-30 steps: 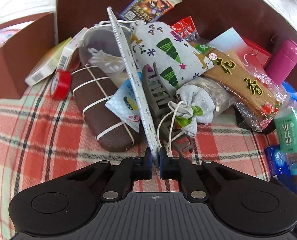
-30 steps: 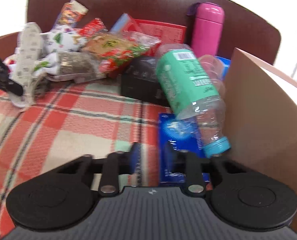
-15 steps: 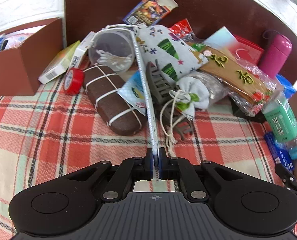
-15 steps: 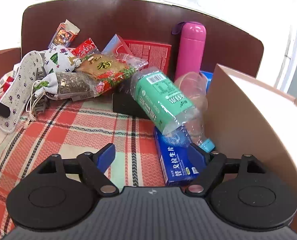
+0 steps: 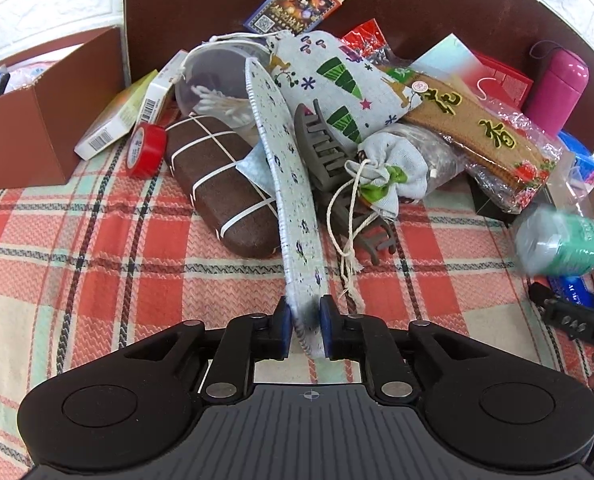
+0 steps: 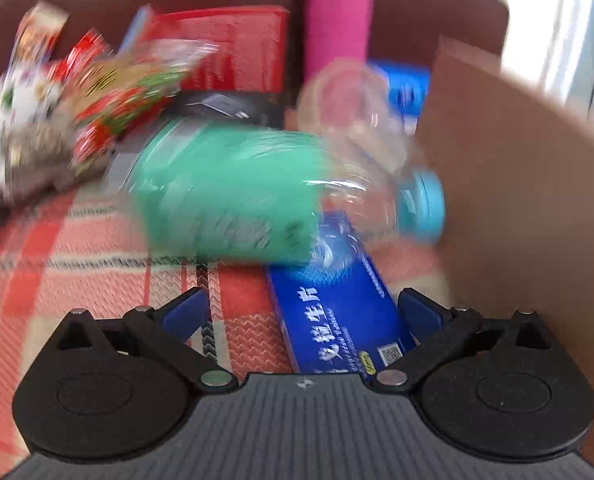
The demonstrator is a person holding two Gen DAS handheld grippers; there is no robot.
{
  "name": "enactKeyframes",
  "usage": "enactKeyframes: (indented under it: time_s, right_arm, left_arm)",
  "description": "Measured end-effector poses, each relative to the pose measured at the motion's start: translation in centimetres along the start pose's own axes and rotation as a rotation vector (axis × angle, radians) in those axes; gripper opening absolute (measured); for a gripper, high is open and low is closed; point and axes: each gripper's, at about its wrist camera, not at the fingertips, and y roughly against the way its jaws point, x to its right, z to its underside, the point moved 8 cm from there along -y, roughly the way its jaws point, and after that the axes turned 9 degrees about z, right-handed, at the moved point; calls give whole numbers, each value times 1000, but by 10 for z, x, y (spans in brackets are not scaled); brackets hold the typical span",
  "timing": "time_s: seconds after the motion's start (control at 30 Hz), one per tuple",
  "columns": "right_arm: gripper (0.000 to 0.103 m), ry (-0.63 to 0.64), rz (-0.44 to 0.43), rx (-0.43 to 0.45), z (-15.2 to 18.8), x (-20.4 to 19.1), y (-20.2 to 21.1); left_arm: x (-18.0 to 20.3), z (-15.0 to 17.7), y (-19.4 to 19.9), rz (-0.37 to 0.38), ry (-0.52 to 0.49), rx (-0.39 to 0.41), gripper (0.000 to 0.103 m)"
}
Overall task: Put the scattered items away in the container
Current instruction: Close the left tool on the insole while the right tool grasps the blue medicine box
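Observation:
My left gripper (image 5: 303, 322) has its jaws a little apart around the near end of a white flower-print insole (image 5: 287, 184), which slants between the pads and leans up over the pile. My right gripper (image 6: 301, 312) is open wide, low over a blue box (image 6: 337, 312) and close behind a green-labelled plastic bottle (image 6: 233, 200) lying on its side; this view is blurred. The bottle also shows in the left wrist view (image 5: 561, 244). A brown cardboard box wall (image 6: 529, 184) stands right of the bottle. A second brown box (image 5: 37, 132) sits at far left.
The pile on the checked cloth (image 5: 97, 272) holds a brown glasses case (image 5: 221, 188), red tape roll (image 5: 145, 150), grey hair claw (image 5: 329, 160), printed pouch (image 5: 337, 84), snack bag (image 5: 481, 132) and pink flask (image 5: 557, 88). A brown backboard (image 5: 417, 8) closes the rear.
My left gripper's jaws have parted slightly and the insole has tilted between them. My right gripper opened wide and moved down toward the bottle and blue box.

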Motion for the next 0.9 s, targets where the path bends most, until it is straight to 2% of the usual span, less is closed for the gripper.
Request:
enactKeyframes:
  time_s: [0.03, 0.1, 0.17, 0.23, 0.3, 0.47, 0.63, 0.67, 0.7, 0.73, 0.77, 0.8, 0.9]
  right_arm:
    - [95, 4, -21, -2, 2, 2, 4]
    - [74, 12, -64, -5, 5, 5, 12]
    - [64, 25, -107, -12, 11, 4, 22]
    - [63, 41, -148, -20, 18, -2, 32]
    - [63, 77, -181, -20, 27, -15, 43]
    - [62, 163, -316, -29, 47, -55, 73]
    - [62, 214, -502, -71, 65, -87, 105]
    - [62, 235, -517, -74, 69, -92, 110]
    - [63, 254, -512, -67, 71, -96, 113]
    - [63, 270, -507, -60, 73, -99, 115]
    - [64, 273, -498, -56, 73, -101, 116]
    - [65, 276, -491, -51, 73, -102, 116]
    - [66, 271, -483, -48, 71, -103, 117]
  left_arm:
    - [0, 1, -1, 4, 1, -2, 29]
    - [0, 3, -4, 15, 10, -9, 29]
    - [1, 5, -8, 23, 19, -18, 29]
    - [4, 9, -10, 33, 21, -28, 29]
    - [5, 12, -10, 43, 23, -28, 4]
    - [4, 14, 3, 57, 23, -5, 0]
    - [0, 21, 27, 47, -5, 17, 0]
    - [-1, 24, 30, 36, -12, 17, 5]
    - [-2, 25, 32, 23, -18, 15, 25]
    - [-3, 26, 32, 10, -25, 16, 29]
    - [-4, 26, 32, -4, -32, 18, 37]
    - [-6, 24, 31, -11, -34, 18, 42]
    - [-6, 16, 22, 6, -26, 17, 42]
